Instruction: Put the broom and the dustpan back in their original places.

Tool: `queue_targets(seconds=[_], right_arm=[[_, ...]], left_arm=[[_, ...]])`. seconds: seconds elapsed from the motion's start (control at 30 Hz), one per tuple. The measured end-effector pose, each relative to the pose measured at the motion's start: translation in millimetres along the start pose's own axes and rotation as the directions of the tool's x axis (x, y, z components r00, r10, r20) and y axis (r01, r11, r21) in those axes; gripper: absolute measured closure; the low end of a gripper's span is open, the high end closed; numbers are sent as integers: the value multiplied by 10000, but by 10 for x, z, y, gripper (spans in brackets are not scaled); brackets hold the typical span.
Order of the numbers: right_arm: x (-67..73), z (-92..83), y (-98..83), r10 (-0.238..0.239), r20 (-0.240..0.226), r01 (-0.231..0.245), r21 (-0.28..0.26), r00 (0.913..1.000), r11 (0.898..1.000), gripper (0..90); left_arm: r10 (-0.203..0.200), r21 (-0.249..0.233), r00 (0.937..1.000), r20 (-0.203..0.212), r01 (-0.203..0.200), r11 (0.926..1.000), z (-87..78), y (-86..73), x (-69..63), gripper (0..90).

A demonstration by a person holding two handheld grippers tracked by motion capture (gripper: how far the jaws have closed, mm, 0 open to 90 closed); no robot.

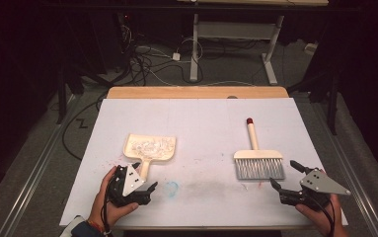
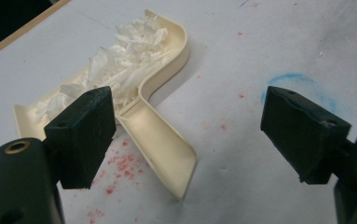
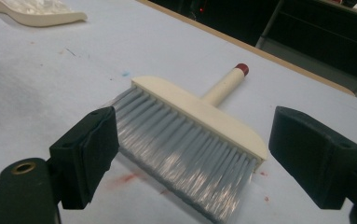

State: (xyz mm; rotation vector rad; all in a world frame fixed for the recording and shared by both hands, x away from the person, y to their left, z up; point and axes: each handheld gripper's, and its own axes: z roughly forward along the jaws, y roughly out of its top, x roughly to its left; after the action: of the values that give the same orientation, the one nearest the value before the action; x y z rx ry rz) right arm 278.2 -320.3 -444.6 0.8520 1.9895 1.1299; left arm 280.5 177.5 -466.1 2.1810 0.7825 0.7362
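Black pads of the right gripper (image 1: 284, 174) stand spread wide and empty at the near right of the table (image 1: 201, 118), just short of the grey bristles of the brush (image 1: 257, 159), while the left gripper (image 1: 142, 177) waits equally unclenched beside the dustpan (image 1: 150, 149) at the near left. The brush lies flat, its handle pointing far; it looks light, its bristles too soft to pinch. The stiff cream head or the round handle with its red tip seems the surer hold, though smooth plastic may slip.
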Motion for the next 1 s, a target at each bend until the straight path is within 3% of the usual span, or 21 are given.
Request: queue_targets(seconds=[0.1, 0.23, 0.83, 1.0], right_arm=[[16, -1, 18, -39, 20, 39, -23, 10000, 10000, 168], [51, -7, 25, -197, 50, 197, 1, 9998, 9998, 168], [53, -28, 38, -104, 44, 105, -137, 9999, 9999, 168], [60, 1, 29, -190, 26, 189, 43, 9998, 9998, 168]], left_arm=[[153, 83, 9999, 5, -154, 9998, -9, -23, -14, 174], [96, 0, 9999, 35, -96, 10000, -13, -21, -6, 174], [151, 84, 9999, 72, -152, 9998, 14, -9, -24, 174], [95, 111, 9999, 81, -95, 9999, 35, -5, -11, 174]])
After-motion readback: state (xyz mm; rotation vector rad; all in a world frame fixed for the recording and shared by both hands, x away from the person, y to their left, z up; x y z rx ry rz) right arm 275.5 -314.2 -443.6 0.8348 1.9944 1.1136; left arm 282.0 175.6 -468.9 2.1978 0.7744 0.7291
